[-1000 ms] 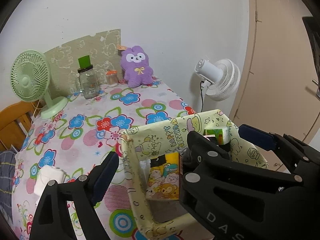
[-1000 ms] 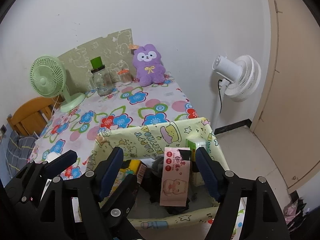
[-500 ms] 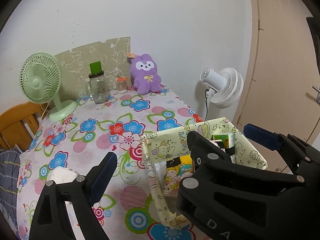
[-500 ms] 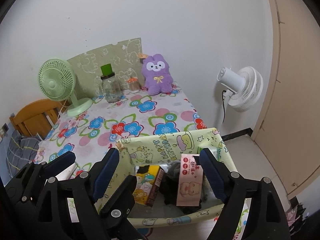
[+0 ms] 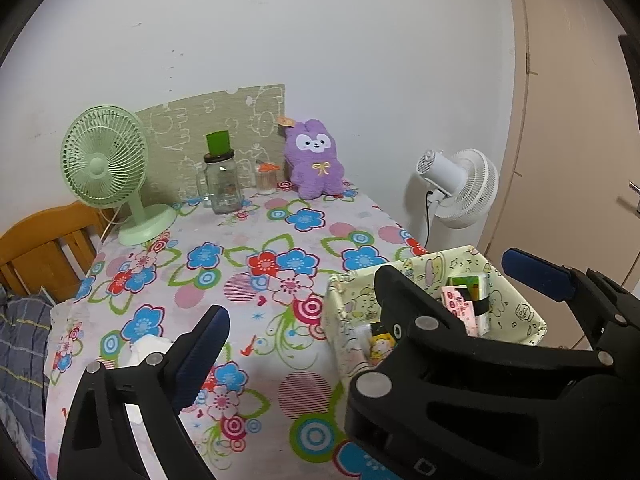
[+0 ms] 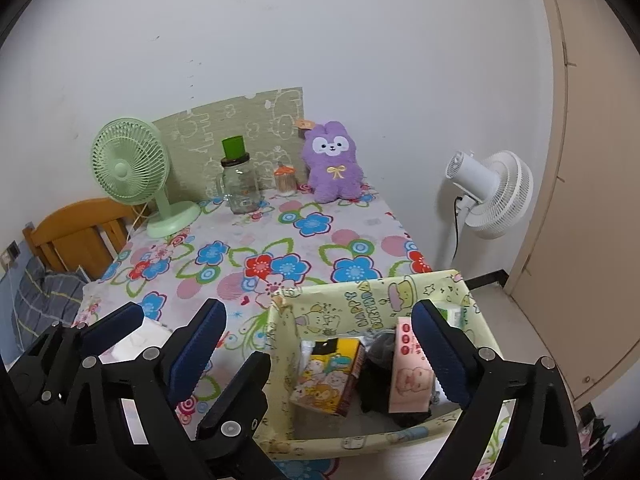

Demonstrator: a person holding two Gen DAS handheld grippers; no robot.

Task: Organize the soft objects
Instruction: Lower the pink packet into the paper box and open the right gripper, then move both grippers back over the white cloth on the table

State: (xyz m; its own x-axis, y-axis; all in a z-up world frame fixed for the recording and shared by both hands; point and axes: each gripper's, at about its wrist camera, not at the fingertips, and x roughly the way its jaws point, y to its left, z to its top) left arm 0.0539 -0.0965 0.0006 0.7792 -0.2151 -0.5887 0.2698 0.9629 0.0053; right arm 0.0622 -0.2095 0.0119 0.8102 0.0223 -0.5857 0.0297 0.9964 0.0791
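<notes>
Fans: two — a green desk fan (image 6: 130, 160) on the table, a white fan (image 6: 494, 194) beside it.
Plush: one purple plush rabbit (image 6: 334, 162) upright at the wall.
Box: one yellow cartoon box (image 6: 360, 304) at the near table edge, holding tissue packs (image 6: 412, 376) — count unclear.
Left gripper (image 5: 366, 292): angled down; jaws just opening, wide apart, nothing between.
Right gripper (image 6: 318, 342): same, poised over the box.
Hidden: white bundle (image 5: 146, 350) half covered by a finger.
</notes>
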